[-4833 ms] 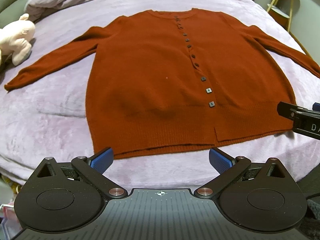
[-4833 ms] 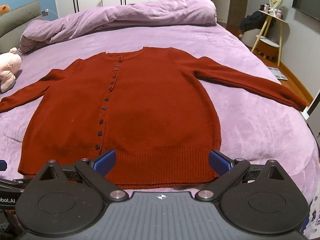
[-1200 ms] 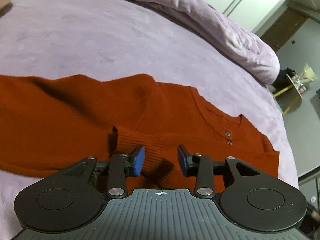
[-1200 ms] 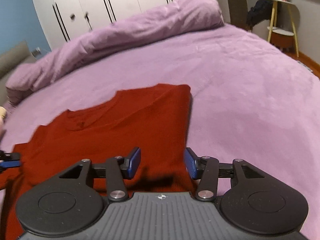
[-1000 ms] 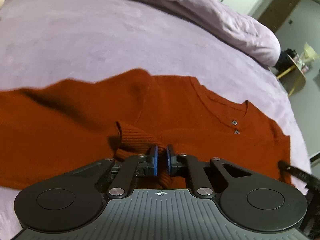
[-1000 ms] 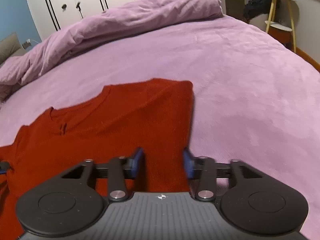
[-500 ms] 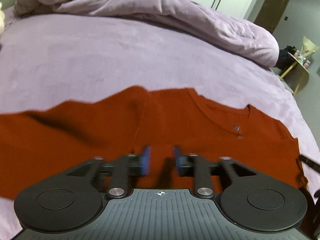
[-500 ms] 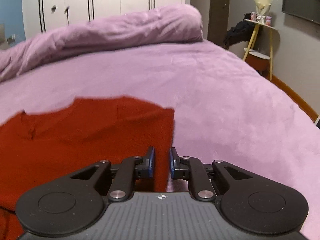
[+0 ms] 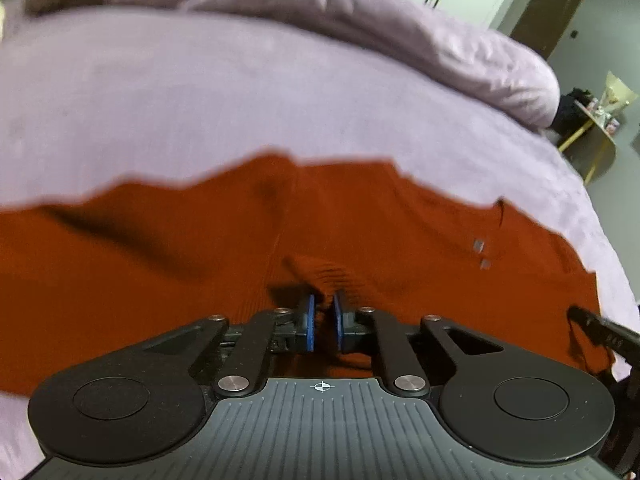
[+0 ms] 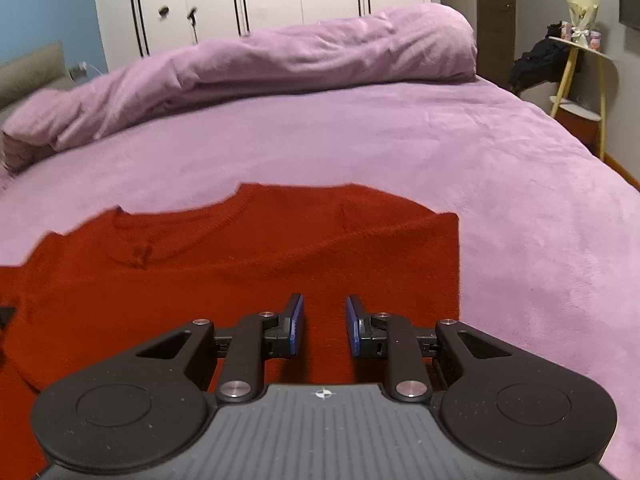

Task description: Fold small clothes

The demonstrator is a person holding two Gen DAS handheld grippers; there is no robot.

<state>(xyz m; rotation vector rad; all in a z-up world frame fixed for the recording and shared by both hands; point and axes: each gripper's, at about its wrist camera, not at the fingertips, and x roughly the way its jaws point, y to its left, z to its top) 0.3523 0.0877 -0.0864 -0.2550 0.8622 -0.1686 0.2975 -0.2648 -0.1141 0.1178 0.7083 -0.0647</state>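
In the left wrist view the left hand-held gripper (image 9: 321, 322) is pinched nearly shut on a ribbed fold of the rust-red cardigan (image 9: 160, 264), which lies across the near part of the bed (image 9: 240, 100); its ragged far edge gives way to bare purple cover up to the rolled duvet (image 9: 360, 16), and the tip of the right hand-held gripper (image 9: 600, 332) shows at the cardigan's right edge. In the right wrist view the right hand-held gripper (image 10: 323, 330) stands narrow, its jaws opening over the cardigan (image 10: 240, 264) without pressing it, near the straight right edge, with open bed (image 10: 520, 220) to the right and beyond.
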